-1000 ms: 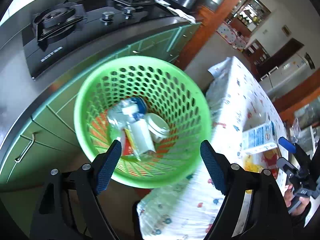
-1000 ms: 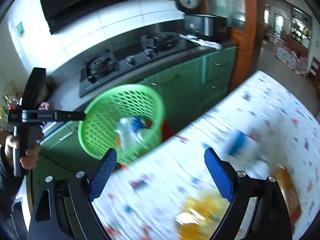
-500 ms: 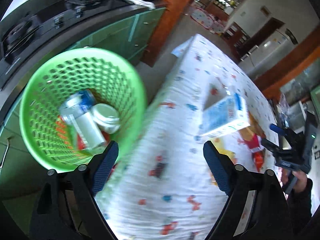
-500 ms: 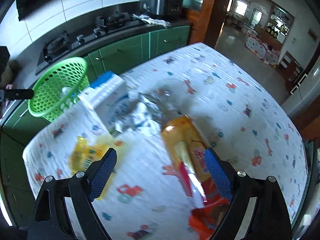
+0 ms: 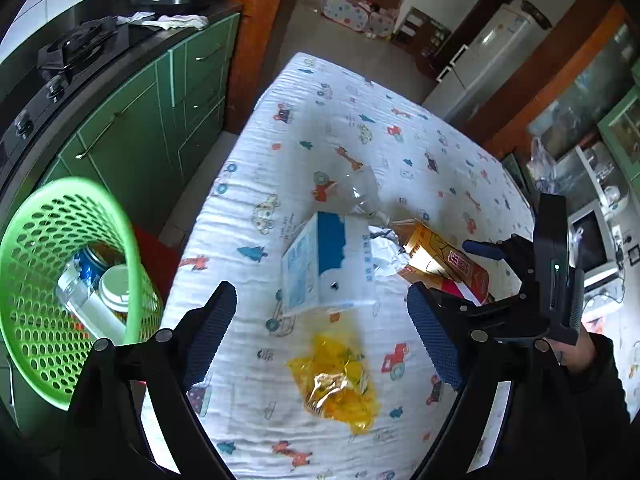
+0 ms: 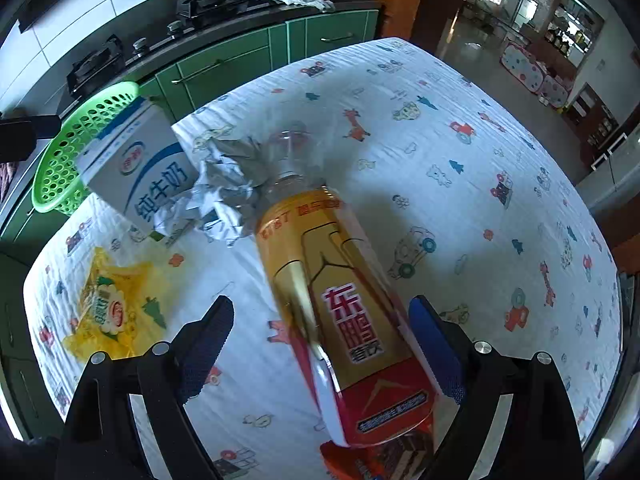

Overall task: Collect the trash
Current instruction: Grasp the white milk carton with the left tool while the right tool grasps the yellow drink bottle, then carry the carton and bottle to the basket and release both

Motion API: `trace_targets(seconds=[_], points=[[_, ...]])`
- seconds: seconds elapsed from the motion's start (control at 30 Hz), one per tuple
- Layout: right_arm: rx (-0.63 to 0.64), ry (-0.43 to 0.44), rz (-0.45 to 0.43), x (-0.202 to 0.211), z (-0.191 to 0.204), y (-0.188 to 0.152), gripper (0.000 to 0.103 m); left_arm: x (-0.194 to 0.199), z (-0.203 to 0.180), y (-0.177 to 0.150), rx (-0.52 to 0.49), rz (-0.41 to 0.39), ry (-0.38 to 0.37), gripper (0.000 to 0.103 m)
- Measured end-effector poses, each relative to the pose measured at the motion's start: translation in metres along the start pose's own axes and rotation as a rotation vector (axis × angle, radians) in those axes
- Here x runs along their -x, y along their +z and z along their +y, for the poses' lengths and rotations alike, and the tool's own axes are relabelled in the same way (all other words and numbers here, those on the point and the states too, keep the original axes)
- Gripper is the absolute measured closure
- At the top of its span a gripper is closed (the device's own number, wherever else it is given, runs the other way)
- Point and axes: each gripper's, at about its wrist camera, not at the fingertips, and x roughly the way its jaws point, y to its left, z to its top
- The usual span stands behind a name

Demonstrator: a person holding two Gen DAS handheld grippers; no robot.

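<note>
A green trash basket (image 5: 44,280) holding a bottle and a cup hangs off the table's left end; it also shows in the right wrist view (image 6: 80,128). On the table lie a white-and-blue milk carton (image 5: 324,268), crumpled paper (image 6: 224,192), a yellow snack wrapper (image 5: 336,380) and a gold-and-red drink bottle (image 6: 340,308). My left gripper (image 5: 324,332) is open above the table between the carton and the wrapper. My right gripper (image 6: 320,344) is open with its fingers on both sides of the drink bottle, not closed on it.
The table (image 5: 400,140) wears a white cloth with cartoon prints. Green kitchen cabinets (image 5: 152,128) and a gas stove (image 5: 68,56) run along the left. A fridge (image 5: 492,52) and a doorway stand beyond the table's far end.
My left gripper has swung from over the basket to over the table's trash. My right gripper has moved in low around the drink bottle.
</note>
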Motion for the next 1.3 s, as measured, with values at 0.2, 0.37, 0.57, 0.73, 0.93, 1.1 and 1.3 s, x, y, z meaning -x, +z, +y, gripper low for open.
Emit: trace_targets(seconds=[0.2,0.37,0.57,0.73,0.93,1.1,1.3], points=[[0.021,0.012,0.032,-0.01,-0.004,0.002,0.017,-0.027,-0.017,0.016,-0.042,0.062,0.046,0.017],[0.036,0.009,0.043,-0.017,-0.008,0.003,0.017,-0.046,-0.023,0.023,-0.067,0.103,0.087,0.017],[0.07,0.0,0.082,-0.035,-0.009,0.008,0.017,-0.062,-0.025,0.023,-0.069,0.133,0.118,0.026],[0.064,0.016,0.098,-0.044,-0.007,0.008,0.029,-0.073,-0.022,0.019,-0.061,0.165,0.119,0.05],[0.062,-0.004,0.086,-0.034,-0.002,0.003,0.032,-0.064,-0.02,0.014,-0.062,0.142,0.1,0.059],[0.03,0.012,0.063,-0.016,-0.001,-0.004,0.035,-0.042,-0.016,0.012,-0.053,0.101,0.065,0.06],[0.002,0.007,0.025,0.009,0.003,-0.02,0.035,-0.012,-0.001,0.002,-0.032,0.059,0.039,0.06]])
